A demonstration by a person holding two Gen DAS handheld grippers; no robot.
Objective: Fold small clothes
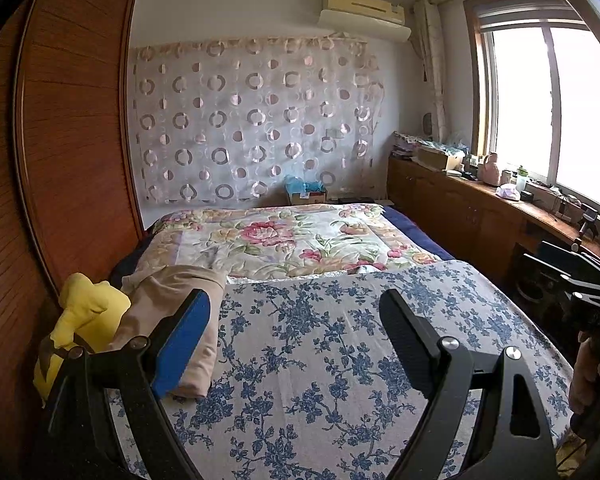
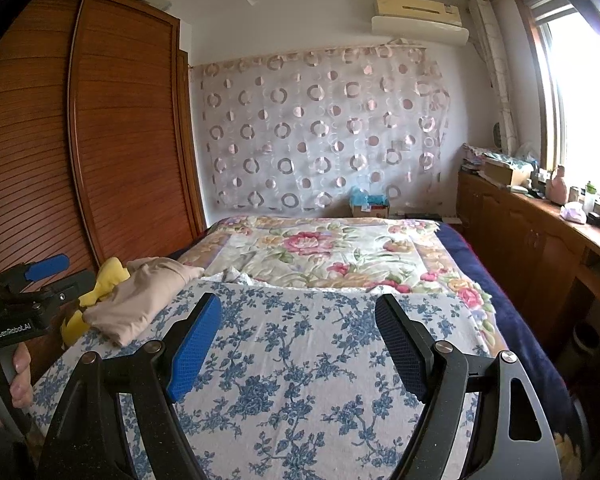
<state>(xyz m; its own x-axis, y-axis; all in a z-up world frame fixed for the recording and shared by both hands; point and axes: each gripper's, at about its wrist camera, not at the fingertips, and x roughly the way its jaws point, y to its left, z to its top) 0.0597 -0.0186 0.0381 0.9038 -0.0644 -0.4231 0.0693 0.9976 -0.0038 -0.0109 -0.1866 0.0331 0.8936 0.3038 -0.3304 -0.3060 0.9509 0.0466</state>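
A beige garment lies crumpled on the left side of the blue-flowered sheet, with a yellow garment beside it at the bed's left edge. My left gripper is open and empty, held above the sheet just right of the beige garment. My right gripper is open and empty above the middle of the sheet. In the right wrist view the beige garment and yellow garment lie to the left, and the left gripper shows at the far left edge.
A floral quilt covers the far half of the bed. A wooden wardrobe stands close on the left. A wooden counter with clutter runs under the window on the right. A cardboard box sits behind the bed.
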